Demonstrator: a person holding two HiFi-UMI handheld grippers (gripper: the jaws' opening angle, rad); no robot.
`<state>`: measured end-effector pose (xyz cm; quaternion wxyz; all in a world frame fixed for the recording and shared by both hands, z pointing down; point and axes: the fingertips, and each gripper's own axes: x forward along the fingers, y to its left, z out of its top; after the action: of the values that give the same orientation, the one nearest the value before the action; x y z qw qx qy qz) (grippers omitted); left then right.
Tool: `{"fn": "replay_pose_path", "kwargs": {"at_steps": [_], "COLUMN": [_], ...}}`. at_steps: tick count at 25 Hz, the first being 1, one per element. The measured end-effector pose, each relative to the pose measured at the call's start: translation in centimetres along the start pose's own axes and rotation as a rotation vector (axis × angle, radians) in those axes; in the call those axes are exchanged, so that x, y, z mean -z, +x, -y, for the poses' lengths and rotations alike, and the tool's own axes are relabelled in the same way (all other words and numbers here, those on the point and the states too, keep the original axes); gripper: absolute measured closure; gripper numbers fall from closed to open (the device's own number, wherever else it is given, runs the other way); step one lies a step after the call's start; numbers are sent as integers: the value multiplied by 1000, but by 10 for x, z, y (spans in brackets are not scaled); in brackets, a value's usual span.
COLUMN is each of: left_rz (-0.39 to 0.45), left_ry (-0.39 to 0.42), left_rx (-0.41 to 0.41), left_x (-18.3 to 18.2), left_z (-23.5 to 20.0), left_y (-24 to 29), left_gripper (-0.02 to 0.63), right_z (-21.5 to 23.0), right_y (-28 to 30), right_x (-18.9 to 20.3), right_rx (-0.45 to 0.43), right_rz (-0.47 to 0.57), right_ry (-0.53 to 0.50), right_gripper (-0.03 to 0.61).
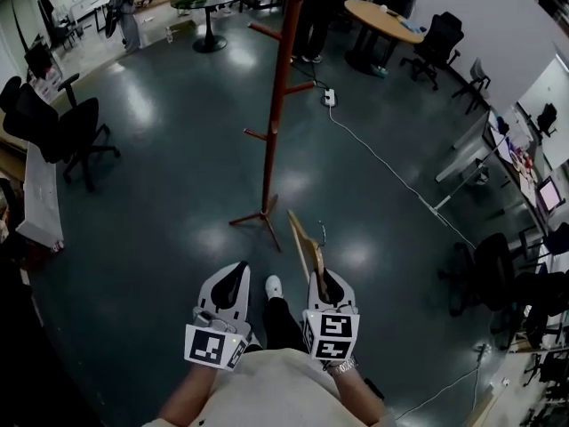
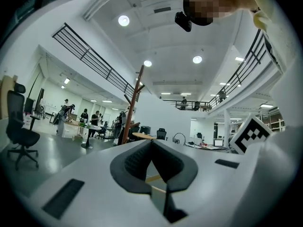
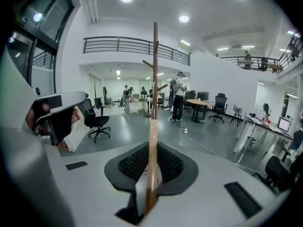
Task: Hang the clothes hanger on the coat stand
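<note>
Standing clamped in right hand-held gripper (image 1: 327, 294): clothes hanger (image 3: 152, 141).

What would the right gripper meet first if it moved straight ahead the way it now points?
Most likely the coat stand: its pole stands almost dead ahead of the right gripper. The wooden clothes hanger clamped in its jaws juts forward, so it would probably touch first. The depth is hard to judge.

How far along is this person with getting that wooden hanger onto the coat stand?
Done: the hanger is picked up, the right hand-held gripper shut on it. In hand: it is held out facing the coat stand, which stands apart across the floor. Left: walking up and hooking it over a peg; all visible pegs are bare.
</note>
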<state>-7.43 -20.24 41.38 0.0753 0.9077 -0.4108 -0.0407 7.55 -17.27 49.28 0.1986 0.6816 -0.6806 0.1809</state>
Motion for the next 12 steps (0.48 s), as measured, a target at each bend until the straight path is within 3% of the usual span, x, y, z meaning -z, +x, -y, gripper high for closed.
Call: {"fn": "replay_pose_path", "kwargs": {"at_steps": [12], "left_rz": [58], "left_ry": [43], "left_rx": [-82], "left_x": [-33], "left_z": [-49], "left_y": [157], "left_gripper": [601], "right_z": [64], "right_y": [177], "right_x": [-120], "right_rx": [21], "right_rz": [55], "right_ry": [-114], "right_gripper": [509]}}
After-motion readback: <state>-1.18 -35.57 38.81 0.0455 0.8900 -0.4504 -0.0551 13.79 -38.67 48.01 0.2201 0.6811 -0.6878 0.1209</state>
